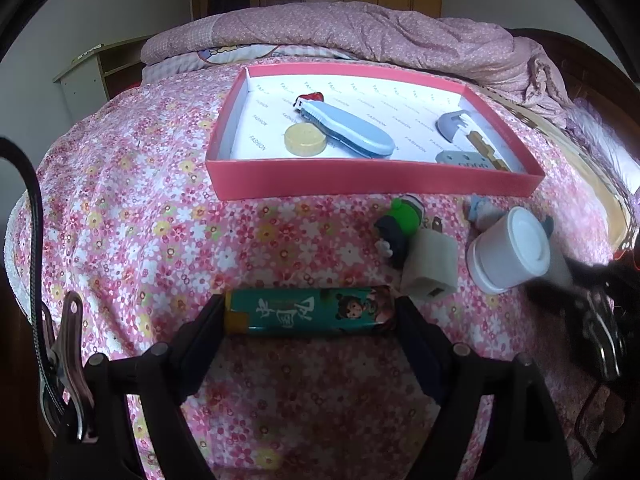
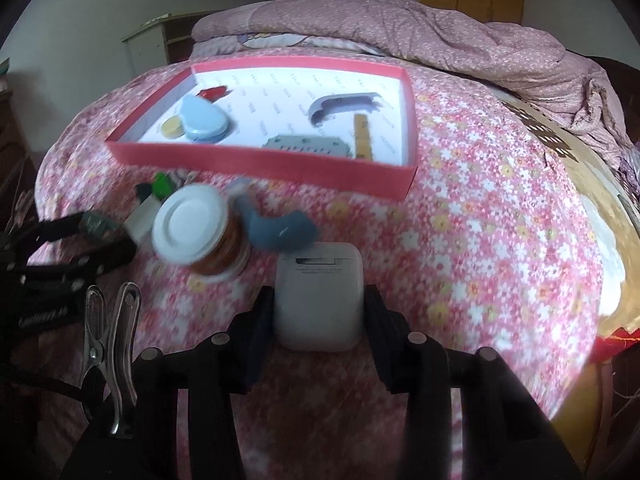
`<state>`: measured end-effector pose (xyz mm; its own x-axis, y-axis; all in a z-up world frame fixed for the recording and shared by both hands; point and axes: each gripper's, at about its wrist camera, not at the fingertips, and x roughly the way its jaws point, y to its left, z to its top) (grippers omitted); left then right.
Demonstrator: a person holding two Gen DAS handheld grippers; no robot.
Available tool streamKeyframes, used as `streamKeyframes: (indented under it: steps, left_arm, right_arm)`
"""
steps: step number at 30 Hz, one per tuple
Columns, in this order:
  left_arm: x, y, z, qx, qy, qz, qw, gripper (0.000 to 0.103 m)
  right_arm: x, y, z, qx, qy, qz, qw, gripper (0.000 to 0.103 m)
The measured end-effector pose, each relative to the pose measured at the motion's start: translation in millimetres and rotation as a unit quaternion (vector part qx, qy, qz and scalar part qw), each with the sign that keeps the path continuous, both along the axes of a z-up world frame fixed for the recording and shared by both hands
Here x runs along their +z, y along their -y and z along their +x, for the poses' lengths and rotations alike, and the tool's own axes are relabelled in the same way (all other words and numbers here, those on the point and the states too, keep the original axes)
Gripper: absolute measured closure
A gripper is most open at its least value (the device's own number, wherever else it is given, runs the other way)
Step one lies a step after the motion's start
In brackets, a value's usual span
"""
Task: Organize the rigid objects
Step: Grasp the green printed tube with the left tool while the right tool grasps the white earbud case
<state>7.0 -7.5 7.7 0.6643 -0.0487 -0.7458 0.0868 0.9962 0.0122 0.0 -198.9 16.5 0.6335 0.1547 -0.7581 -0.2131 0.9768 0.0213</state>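
Observation:
My left gripper (image 1: pixel 310 312) is shut on a teal lighter (image 1: pixel 308 311) with a cartoon print, held crosswise between the fingers just above the floral bedsheet. My right gripper (image 2: pixel 319 308) is shut on a white earbud case (image 2: pixel 319 300), also low over the sheet. A red-walled box (image 1: pixel 372 185) with a white floor lies ahead; it also shows in the right wrist view (image 2: pixel 256 160). It holds a blue case (image 1: pixel 348 130), a yellow disc (image 1: pixel 305 141), a red piece, grey parts and a ruler.
In front of the box lie a white-lidded jar (image 1: pixel 510 250), a white charger plug (image 1: pixel 430 270), a green and black toy (image 1: pixel 400 220) and a blue-grey piece (image 2: pixel 280 230). A rumpled pink quilt (image 1: pixel 380 36) lies behind the box. The bed edge runs along the right.

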Motion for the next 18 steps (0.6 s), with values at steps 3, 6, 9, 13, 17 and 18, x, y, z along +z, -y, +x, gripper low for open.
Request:
streamKeyframes:
  steps: [3,6,9,13,17,18]
  left_arm:
    - [-0.1,-0.2,0.0,0.001,-0.001,0.0,1.0,0.018]
    - [-0.1,-0.2,0.0,0.0,-0.001,-0.001,1.0,0.018]
    - [-0.1,0.3,-0.2,0.0,0.001,0.001,1.0,0.018]
    - [-0.6,0.4,-0.9,-0.001,0.004,0.002,1.0,0.018]
    - [-1.3,-0.7,-2.5,-0.002,0.006,0.002,1.0,0.019]
    - [-1.3,-0.6,-3.1,-0.004,0.006,0.003,1.0,0.019]
  right_arm:
    - [-1.0,1.1,-2.7,0.001,0.0,0.003,1.0,0.058]
    - [-1.2,1.8,-2.9,0.0,0.0,0.006,1.0,0.058]
    - [-1.5,1.8,-4.2,-0.002,0.007,0.005,1.0,0.058]
    - [-1.8,1.6,-5.2,-0.003,0.01,0.006,1.0,0.058]
    - [-3.0,-1.0,-6.8,-0.008,0.015,-0.003,1.0,0.057]
    - [-2.9,-0.7,-6.9,-0.008,0.016,-0.002,1.0,0.057]
